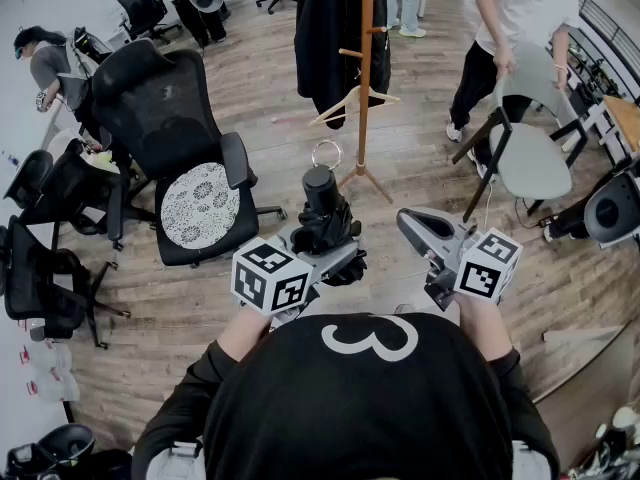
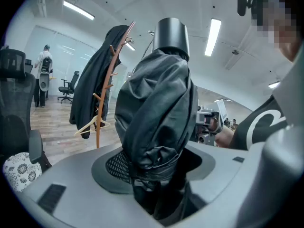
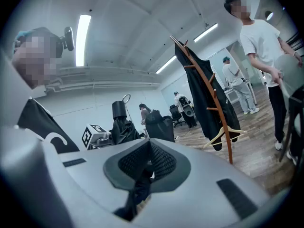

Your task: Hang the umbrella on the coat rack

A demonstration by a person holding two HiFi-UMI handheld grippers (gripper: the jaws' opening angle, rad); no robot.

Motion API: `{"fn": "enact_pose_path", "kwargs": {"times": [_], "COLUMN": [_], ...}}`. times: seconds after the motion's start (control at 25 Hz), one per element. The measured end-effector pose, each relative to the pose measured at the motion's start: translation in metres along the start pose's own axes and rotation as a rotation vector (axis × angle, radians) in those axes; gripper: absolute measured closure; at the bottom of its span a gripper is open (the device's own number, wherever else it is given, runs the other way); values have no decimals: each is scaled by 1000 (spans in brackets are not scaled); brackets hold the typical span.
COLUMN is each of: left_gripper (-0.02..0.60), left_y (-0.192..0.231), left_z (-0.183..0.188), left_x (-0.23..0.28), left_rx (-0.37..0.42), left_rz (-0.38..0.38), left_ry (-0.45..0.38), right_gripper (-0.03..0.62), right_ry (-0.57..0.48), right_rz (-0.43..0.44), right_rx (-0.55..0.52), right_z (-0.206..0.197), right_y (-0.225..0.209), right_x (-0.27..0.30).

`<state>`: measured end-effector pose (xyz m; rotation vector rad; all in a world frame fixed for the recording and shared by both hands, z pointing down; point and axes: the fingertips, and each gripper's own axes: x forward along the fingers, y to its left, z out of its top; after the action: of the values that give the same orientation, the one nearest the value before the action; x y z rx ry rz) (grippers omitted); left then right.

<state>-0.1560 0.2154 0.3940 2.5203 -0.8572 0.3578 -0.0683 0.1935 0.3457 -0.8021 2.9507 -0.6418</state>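
Note:
A folded black umbrella (image 1: 325,218) stands upright, its round handle end and wire ring (image 1: 327,153) on top. My left gripper (image 1: 322,256) is shut on the umbrella's lower part; in the left gripper view the umbrella (image 2: 156,113) fills the space between the jaws. My right gripper (image 1: 425,236) is held level to the umbrella's right, shut, and I see nothing held in it. The wooden coat rack (image 1: 365,68) stands beyond the umbrella with a black coat (image 1: 325,28) and a bare hanger (image 1: 352,103) on it. From the right gripper view the umbrella (image 3: 121,125) is at left and the coat rack (image 3: 213,99) at right.
A black office chair (image 1: 150,98) with a patterned cushion stands left of the rack. A person in a white shirt (image 1: 515,18) handles a grey chair (image 1: 530,158) at right. More chairs line the left wall. Wooden floor lies between me and the rack's feet.

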Motion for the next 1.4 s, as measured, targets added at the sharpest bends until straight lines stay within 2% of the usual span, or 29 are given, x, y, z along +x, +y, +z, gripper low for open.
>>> {"fn": "enact_pose_path", "kwargs": {"times": [0.4,0.92,1.4], "left_gripper": [301,302,301], "left_y": [-4,2,17], "left_z": [1,4,29], "left_x": [-3,0,62], "left_rx": [21,12,0], "left_rz": [-3,-33,-2], "left_ry": [3,-13,25], "right_gripper": [568,568,568], "right_ry": [8,8,6], "right_rz": [4,-48,-11], "right_rx": [-23,-7,36], "right_z": [4,2,20], "right_y": [5,0,-70], "right_x": [1,-1,-4]}}
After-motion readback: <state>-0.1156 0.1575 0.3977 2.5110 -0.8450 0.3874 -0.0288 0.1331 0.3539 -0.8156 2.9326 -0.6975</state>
